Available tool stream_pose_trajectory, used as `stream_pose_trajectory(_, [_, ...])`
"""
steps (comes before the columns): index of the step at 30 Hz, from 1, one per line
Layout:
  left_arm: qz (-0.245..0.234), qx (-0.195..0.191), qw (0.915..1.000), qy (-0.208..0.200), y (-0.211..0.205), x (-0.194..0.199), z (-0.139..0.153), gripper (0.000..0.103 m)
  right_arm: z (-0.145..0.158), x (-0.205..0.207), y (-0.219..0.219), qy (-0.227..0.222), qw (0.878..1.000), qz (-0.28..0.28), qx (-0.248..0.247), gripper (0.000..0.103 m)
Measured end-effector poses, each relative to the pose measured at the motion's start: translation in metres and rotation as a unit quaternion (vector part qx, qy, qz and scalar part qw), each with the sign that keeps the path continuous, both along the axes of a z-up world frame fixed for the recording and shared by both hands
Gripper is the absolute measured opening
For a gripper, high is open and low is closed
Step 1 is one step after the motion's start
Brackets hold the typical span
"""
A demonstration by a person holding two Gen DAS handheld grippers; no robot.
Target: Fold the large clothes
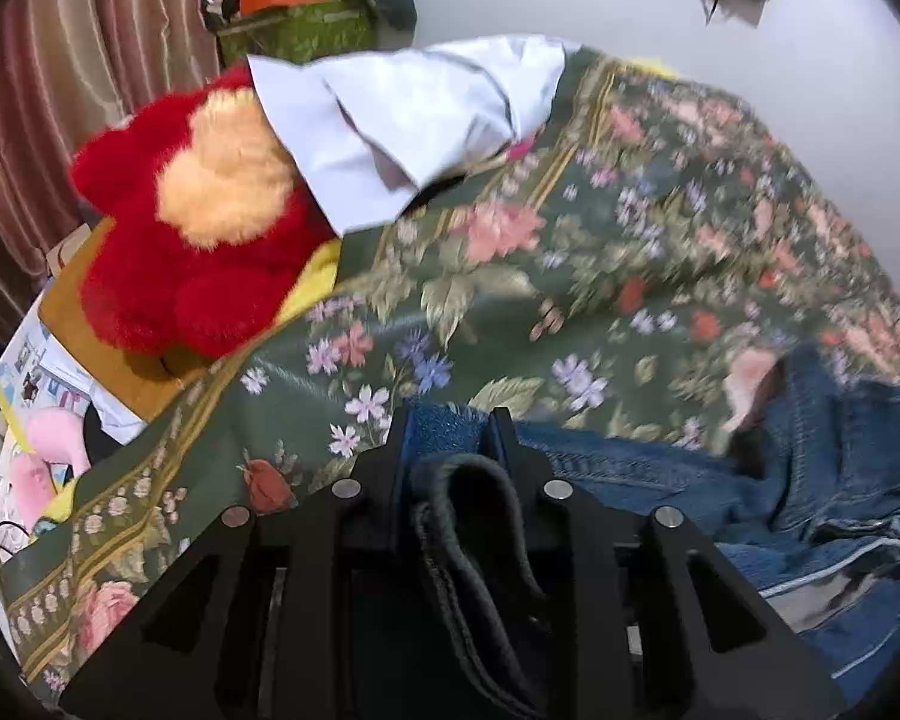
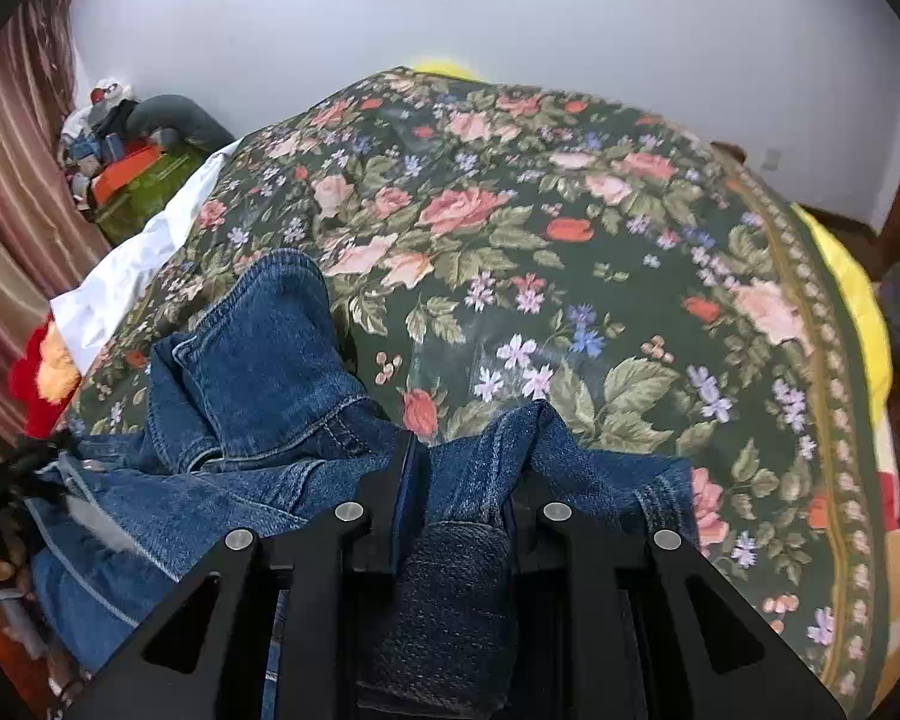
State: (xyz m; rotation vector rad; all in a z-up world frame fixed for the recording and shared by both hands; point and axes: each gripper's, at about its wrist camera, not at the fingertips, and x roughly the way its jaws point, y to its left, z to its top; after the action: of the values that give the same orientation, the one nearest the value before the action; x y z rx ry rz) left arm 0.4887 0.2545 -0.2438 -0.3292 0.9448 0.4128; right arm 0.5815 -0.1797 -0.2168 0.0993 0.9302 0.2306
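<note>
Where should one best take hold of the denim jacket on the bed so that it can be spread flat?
Probably at the hems. Both the left gripper and right gripper are already shut on thick folded edges of the denim jacket, approaching from the near side. These seams look sturdy, and its bunched middle offers no clear edge.

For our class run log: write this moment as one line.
left tongs: shut on denim jacket | right tongs: shut on denim jacket | surface: floral bedspread

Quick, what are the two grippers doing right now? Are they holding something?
Left gripper: closed on a dark edge of the jeans.
Right gripper: closed on a bunched fold of the jeans.
</note>
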Motion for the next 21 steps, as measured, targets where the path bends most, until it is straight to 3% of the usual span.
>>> stream_pose_trajectory(5, [0.005, 0.000, 0.9997, 0.022, 0.004, 0.003, -0.006, 0.042, 0.007, -0.003, -0.001, 0.024, 0.998, 0.055, -0.029, 0.019])
stream_pose_trajectory(9, [-0.008, -0.002, 0.9994, 0.033, 0.003, 0.000, -0.002, 0.049, 0.021, -0.016, -0.017, 0.035, 0.997, 0.059, -0.021, 0.020])
stream_pose_trajectory(12, [-0.021, 0.050, 0.9973, 0.048, -0.007, -0.008, 0.009, 0.061, 0.038, -0.027, -0.030, 0.013, 0.996, 0.019, -0.091, 0.020])
stream_pose_trajectory(14, [-0.032, 0.079, 0.9950, 0.052, -0.011, -0.016, 0.020, 0.067, 0.047, -0.033, -0.043, 0.006, 0.988, -0.018, -0.152, 0.020])
stream_pose_trajectory(19, [-0.066, 0.087, 0.9939, 0.018, -0.021, -0.046, 0.070, 0.068, 0.070, -0.068, -0.065, 0.011, 0.993, 0.010, -0.113, 0.020])
stream_pose_trajectory(21, [-0.071, 0.102, 0.9922, 0.001, -0.027, -0.059, 0.091, 0.074, 0.077, -0.086, -0.063, -0.001, 0.993, 0.020, -0.113, 0.020])
